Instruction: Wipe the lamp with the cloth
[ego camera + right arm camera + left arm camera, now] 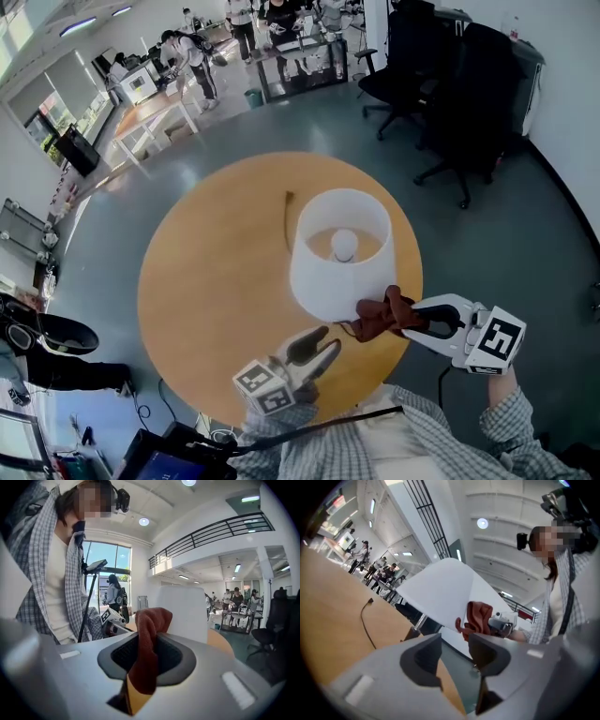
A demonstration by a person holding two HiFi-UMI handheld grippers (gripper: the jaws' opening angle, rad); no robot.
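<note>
A white lamp [328,277] with a wide shade stands on the round wooden table [211,281]; its bulb [344,244] shows through the open top. My right gripper [422,323] is shut on a reddish-brown cloth [380,314], which touches the shade's near right side. In the right gripper view the cloth [150,625] hangs bunched between the jaws of the gripper [147,653], with the lamp [185,609] just behind. My left gripper [314,354] is open and empty, close below the shade. The left gripper view shows the gripper [454,653], the shade [440,592] and the cloth [478,616] beyond.
The lamp's black cord [287,216] lies on the table behind the shade, also seen as a cord [365,620] on the wood. Black office chairs [469,103] stand at the back right. People work at desks [281,37] far behind. The table edge is near my body.
</note>
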